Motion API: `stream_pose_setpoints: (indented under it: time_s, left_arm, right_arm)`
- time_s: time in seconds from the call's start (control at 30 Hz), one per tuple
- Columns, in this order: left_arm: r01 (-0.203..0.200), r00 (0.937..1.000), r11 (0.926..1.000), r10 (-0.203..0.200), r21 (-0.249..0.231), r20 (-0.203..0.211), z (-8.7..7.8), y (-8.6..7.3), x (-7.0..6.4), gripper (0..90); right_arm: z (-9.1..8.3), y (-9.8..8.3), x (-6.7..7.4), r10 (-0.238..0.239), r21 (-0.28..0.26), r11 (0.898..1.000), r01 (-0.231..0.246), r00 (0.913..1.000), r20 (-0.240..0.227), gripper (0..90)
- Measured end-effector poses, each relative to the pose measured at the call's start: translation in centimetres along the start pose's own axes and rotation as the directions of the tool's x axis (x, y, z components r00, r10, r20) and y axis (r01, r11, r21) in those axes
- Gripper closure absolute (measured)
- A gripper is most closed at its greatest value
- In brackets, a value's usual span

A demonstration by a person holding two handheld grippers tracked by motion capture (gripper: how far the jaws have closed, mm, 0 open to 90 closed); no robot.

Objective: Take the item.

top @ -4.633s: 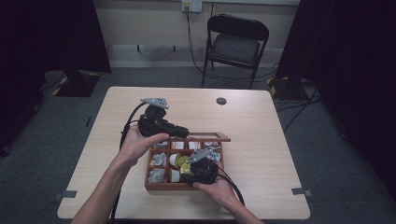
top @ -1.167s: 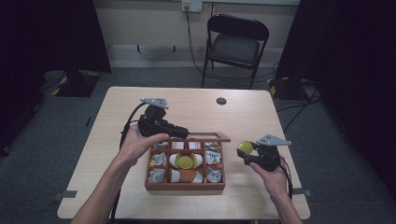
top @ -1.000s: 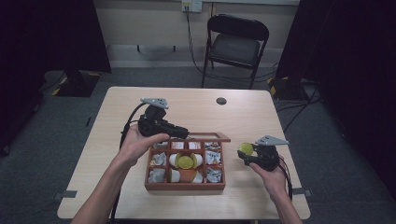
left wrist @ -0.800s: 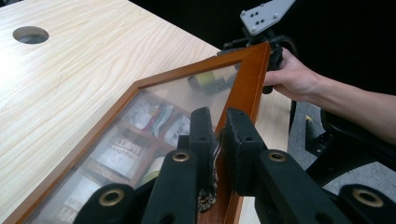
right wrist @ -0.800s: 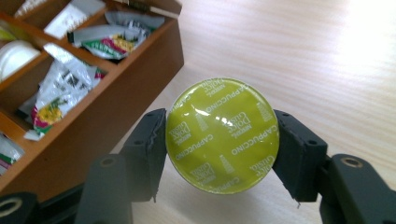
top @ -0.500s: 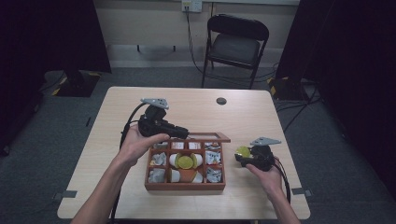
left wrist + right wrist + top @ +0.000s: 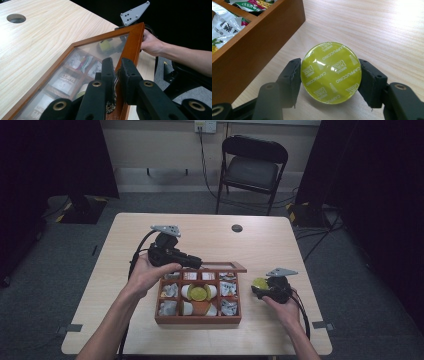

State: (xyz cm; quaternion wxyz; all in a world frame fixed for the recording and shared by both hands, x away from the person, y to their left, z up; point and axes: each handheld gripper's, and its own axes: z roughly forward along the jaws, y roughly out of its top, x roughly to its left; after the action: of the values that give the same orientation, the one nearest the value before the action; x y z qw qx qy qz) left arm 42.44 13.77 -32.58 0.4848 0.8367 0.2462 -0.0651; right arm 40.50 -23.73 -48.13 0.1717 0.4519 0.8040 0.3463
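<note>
So right now the left gripper (image 7: 115, 75) has its jaws pinched tight on the glass lid (image 7: 75, 62) of the wooden tea box (image 7: 198, 319), propping it open. The right gripper (image 7: 329, 75) is clamped around a green cappuccino capsule (image 7: 331, 72), low over the table (image 7: 260, 240) just right of the box, near the right edge. Looks like the taking-out step, so the next move should be setting the capsule down and spreading those jaws without knocking it.

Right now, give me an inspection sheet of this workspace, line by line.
Surface: light wooden table, round hole near far edge.
Job's things: wooden box of sachets and capsules, glass lid raised; green capsule outside it.
Clutter: nothing seen.
Grippers: left gripper clamps the lid frame; right gripper clamps the capsule just above the table.
Cables: one trails from each gripper.
Surroundings: folding chair, wall socket, dark curtains.
</note>
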Motion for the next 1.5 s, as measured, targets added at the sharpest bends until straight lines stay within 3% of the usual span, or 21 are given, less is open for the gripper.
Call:
stream_pose_setpoints:
  time_s: [0.17, 0.57, 1.13, 1.23, 1.37, 1.5]
  left_arm:
    - [0.001, 1.0000, 1.0000, -0.001, -0.002, -0.003, 0.0, 0.0, 0.0, 81.6]
    - [-0.001, 1.0000, 1.0000, 0.001, 0.005, -0.003, 0.0, 0.0, -0.1, 81.6]
    - [-0.002, 1.0000, 0.9999, 0.002, 0.013, -0.008, 0.1, 0.1, -0.2, 81.6]
    - [-0.005, 0.9999, 0.9998, 0.005, 0.019, -0.011, 0.1, 0.1, -0.2, 81.6]
    - [-0.003, 0.9998, 0.9994, 0.004, 0.035, -0.019, 0.2, 0.0, -0.5, 81.6]
    - [-0.007, 0.9997, 0.9981, 0.008, 0.062, -0.022, 0.3, 0.0, -0.8, 81.5]
  right_arm:
    - [0.1, 0.0, 0.0, 0.007, -0.009, 1.000, -0.007, 1.0000, 0.002, 39.4]
    - [0.0, 0.0, 0.1, 0.013, -0.028, 1.000, -0.013, 0.9999, 0.007, 24.8]
    - [-1.7, 0.3, 0.2, 0.045, -0.049, 0.998, -0.045, 0.9990, 0.006, 20.1]
    - [-2.7, -0.1, 0.3, 0.017, -0.031, 0.999, -0.017, 0.9998, 0.013, 19.9]
    - [-3.7, -1.2, 0.1, 0.021, -0.034, 0.999, -0.020, 0.9996, 0.019, 19.3]
    - [-4.1, -2.7, -0.1, -0.005, 0.014, 1.000, 0.004, 0.9999, 0.014, 18.9]
